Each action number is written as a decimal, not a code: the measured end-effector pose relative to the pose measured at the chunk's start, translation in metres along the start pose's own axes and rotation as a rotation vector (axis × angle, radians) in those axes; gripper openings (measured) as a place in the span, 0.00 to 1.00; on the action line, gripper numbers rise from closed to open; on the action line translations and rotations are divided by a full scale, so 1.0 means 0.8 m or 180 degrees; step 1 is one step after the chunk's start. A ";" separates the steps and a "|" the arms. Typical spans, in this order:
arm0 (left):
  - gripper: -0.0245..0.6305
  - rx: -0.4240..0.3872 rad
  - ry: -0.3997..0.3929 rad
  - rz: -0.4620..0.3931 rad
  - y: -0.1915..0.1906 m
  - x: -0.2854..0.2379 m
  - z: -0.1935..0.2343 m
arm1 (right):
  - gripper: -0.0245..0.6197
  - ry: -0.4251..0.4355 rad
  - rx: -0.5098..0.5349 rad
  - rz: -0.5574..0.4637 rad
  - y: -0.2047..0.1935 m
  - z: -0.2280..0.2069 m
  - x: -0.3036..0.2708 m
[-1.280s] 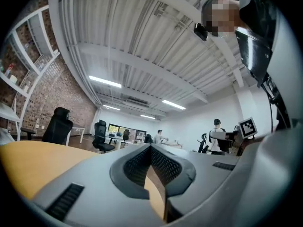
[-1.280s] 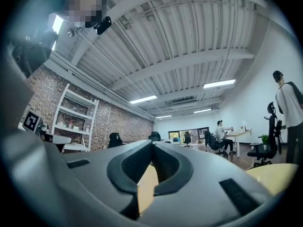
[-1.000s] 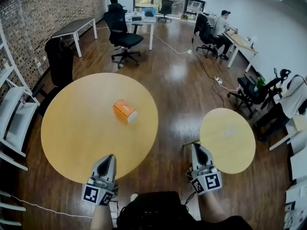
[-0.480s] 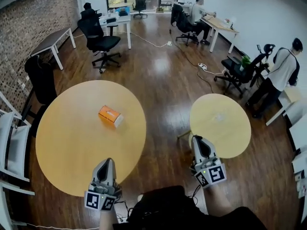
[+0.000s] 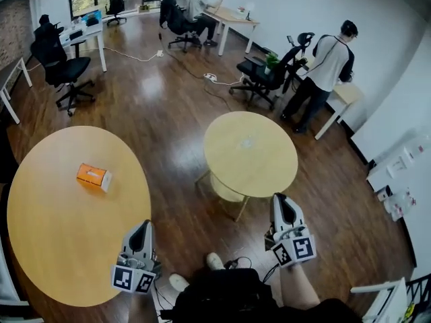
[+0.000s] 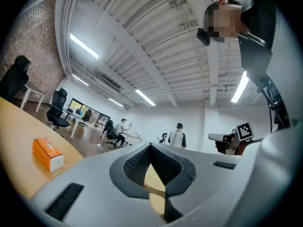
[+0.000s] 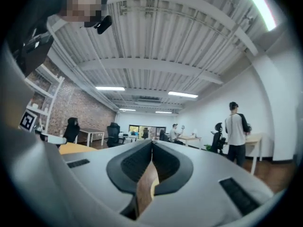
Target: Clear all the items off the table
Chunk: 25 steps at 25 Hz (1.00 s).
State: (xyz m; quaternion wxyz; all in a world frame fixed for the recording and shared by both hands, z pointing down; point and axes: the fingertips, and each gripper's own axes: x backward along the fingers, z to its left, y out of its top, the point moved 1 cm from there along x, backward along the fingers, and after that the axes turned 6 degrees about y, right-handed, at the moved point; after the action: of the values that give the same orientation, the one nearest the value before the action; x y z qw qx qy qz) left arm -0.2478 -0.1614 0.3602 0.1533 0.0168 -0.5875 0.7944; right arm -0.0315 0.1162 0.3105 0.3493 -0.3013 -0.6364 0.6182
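Observation:
An orange tissue box [image 5: 93, 177] lies on the big round wooden table [image 5: 60, 241] at the left; the left gripper view shows the box [image 6: 47, 154] on that table [image 6: 16, 136], well off to the left. My left gripper [image 5: 144, 226] hangs over the table's near right edge, shut and empty, its tips [image 6: 150, 148] closed together. My right gripper [image 5: 281, 199] is shut and empty above the floor, just in front of a small round table [image 5: 269, 173]. In the right gripper view its jaws [image 7: 151, 144] meet with nothing between them.
A small pale thing [image 5: 248, 142] lies on the small table. A standing person [image 5: 323, 73] and an office chair [image 5: 266, 76] are behind it. A seated person [image 5: 199, 5], desks and another chair [image 5: 57, 69] stand farther back. A cable [image 5: 168, 59] runs over the wood floor.
The head view has swung right: both tables and the box slid left in the frame. Both grippers stayed low and shut, the left one now at the big table's right edge.

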 end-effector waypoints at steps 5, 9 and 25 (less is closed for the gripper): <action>0.04 0.0058 -0.0339 0.0028 -0.023 -0.044 -0.061 | 0.05 -0.0638 -0.0274 -0.0113 -0.006 -0.100 0.081; 0.04 -0.0095 -0.0391 0.0113 -0.040 -0.072 -0.116 | 0.05 -0.0792 -0.0546 -0.0302 -0.017 -0.179 0.104; 0.04 -0.0302 -0.0929 0.0671 -0.163 -0.268 -0.306 | 0.05 -0.0440 -0.0414 0.0017 -0.072 -0.348 0.102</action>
State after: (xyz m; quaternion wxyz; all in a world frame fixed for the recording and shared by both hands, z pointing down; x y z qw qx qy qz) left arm 0.0284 0.0545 0.3616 -0.0171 0.0630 -0.6388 0.7666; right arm 0.1515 0.3399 0.3717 0.2826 -0.2817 -0.6969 0.5959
